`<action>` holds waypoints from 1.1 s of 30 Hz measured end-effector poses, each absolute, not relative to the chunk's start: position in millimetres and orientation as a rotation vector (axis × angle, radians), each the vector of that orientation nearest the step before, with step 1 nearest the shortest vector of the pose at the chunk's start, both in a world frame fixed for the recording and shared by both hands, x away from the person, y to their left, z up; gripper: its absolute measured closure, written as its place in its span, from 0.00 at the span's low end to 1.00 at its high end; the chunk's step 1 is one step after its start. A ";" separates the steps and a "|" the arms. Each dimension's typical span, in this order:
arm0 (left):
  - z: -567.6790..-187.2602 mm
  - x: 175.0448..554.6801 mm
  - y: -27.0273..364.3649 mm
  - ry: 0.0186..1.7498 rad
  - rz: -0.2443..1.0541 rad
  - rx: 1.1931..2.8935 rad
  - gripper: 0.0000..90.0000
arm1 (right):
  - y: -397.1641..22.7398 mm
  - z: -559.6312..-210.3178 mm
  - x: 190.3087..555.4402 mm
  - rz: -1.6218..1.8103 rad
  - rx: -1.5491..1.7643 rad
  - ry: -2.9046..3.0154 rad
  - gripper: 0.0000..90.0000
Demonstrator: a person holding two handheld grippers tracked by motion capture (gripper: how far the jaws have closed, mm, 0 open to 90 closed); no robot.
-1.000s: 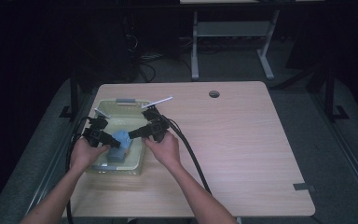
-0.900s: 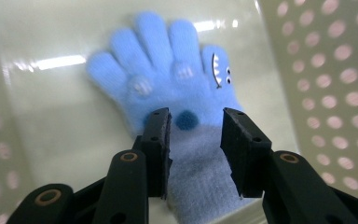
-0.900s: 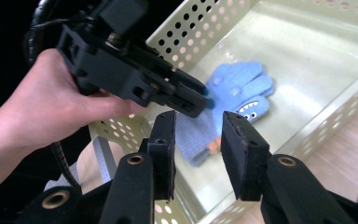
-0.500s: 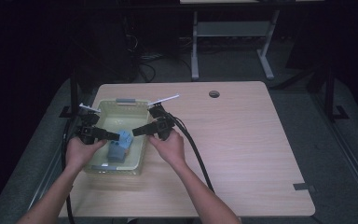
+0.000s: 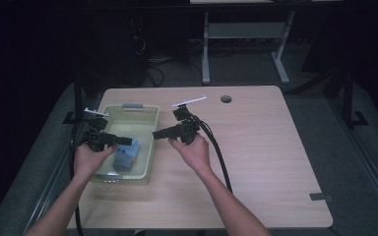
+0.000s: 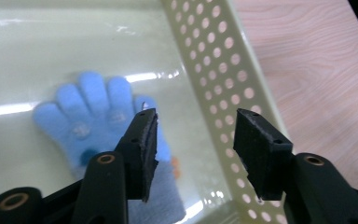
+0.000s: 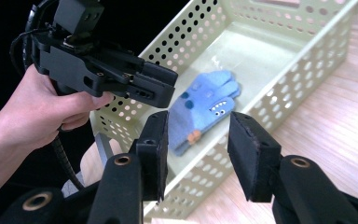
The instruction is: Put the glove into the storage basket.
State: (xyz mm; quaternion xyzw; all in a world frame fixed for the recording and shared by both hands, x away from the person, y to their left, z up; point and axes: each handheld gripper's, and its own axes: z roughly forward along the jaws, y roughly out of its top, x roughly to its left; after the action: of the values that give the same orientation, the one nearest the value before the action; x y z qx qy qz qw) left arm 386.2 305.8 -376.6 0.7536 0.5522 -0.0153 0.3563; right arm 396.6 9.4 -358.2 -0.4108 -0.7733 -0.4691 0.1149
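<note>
Wooden table (image 5: 256, 162), basket (image 5: 145, 169), blue glove (image 5: 127, 155) inside.

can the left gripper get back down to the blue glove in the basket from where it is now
Probably yes. The left gripper hangs over the basket with its jaws open and nothing between them, and the blue glove lies flat on the basket floor right below. The right gripper sits off beside the rim.

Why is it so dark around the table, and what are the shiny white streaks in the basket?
High view: light falls on the table, the room behind stays black. Left gripper view: the streaks are glare on the basket floor by the soft-focus blue glove.
</note>
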 end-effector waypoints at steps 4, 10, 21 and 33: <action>-373.6 385.4 298.1 1.406 -0.031 1.943 0.52 | -1.2 -355.8 396.0 -1.377 -1.211 -2.268 0.62; -373.7 384.6 288.5 1.365 -0.054 1.935 0.48 | -12.4 -353.5 393.4 -1.370 -1.227 -2.266 0.56; -365.1 379.8 271.0 1.297 -0.072 1.899 0.39 | -34.2 -355.2 390.3 -1.402 -1.252 -2.232 0.49; -361.9 378.0 251.4 1.227 -0.070 1.914 0.36 | -57.5 -357.1 385.8 -1.407 -1.272 -2.234 0.46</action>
State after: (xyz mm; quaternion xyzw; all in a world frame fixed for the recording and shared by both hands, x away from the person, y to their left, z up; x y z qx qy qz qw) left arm 378.0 251.4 -361.9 0.7635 0.4895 -0.0281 0.4203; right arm 385.8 -57.5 -357.1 -0.4315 -0.7580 -0.4775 0.1054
